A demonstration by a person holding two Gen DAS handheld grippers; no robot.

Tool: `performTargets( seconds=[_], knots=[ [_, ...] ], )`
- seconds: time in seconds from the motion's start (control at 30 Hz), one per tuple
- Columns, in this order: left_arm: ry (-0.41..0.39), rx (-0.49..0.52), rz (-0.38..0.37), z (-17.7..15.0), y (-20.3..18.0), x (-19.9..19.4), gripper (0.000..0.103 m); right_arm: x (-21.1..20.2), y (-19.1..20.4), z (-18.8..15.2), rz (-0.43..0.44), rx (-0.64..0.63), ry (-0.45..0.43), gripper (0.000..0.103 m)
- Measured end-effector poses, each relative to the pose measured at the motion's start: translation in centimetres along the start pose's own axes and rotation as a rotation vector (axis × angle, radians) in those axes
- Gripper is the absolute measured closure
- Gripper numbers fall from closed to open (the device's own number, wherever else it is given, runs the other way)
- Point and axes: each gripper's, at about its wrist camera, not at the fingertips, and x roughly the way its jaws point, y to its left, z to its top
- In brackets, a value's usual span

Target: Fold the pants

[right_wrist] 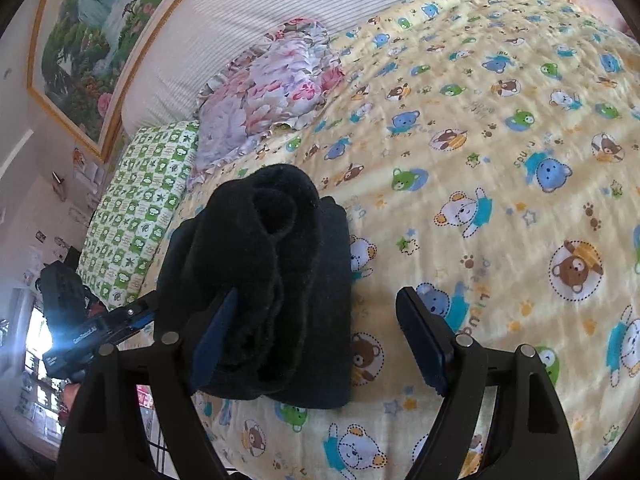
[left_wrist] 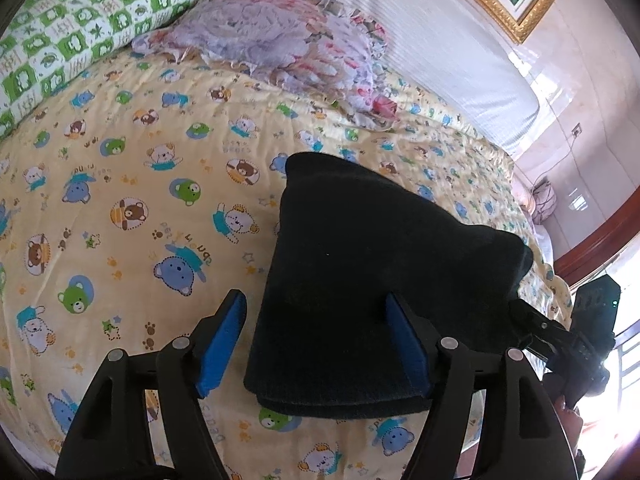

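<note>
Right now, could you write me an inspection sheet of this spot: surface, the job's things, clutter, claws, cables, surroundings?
Surface: bear-print quilt on a bed.
Job's things: dark pants, folded into a compact stack.
Clutter: floral pillow, green checked pillow at the head.
Claws: left claw open, straddling the stack's edge; right claw open, one finger beside the stack.
Cables: thin cord below a wall socket.
Surroundings: framed painting, pale wall.

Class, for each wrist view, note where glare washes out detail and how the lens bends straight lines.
Left wrist view: window glare blows out the lower right edge; the gold picture frame and bedspread bulge. Right wrist view: glare at lower left; the dark folded pants lose fold detail.
</note>
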Motion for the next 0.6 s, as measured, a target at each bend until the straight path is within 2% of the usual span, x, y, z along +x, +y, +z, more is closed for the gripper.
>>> performTargets(
  seconds=[0.23,0.37,0.43,0.6],
  knots=[
    [0.054,-0.051,-0.028,-0.2,1.3,2.6,0.029,1.0,-0.6,-0.4,0.105,0.030,0.043,0.023],
    [0.069,-0.070,-0.049,-0.1,1.6,3.8,0.029,1.2,-0.7,-0.4,0.132,0.037,0.049,0.023],
    [0.068,-0.073,-0.061,0.0,1.6,4.0,0.034,1.5,-0.5,-0.3,0.147,0.029,0.060,0.023],
    [0.047,-0.023,-0.064,0.1,0.7,3.4,0.054,2.0,-0.4,-0.5,0.211,0.043,0.064,0.044]
  ],
)
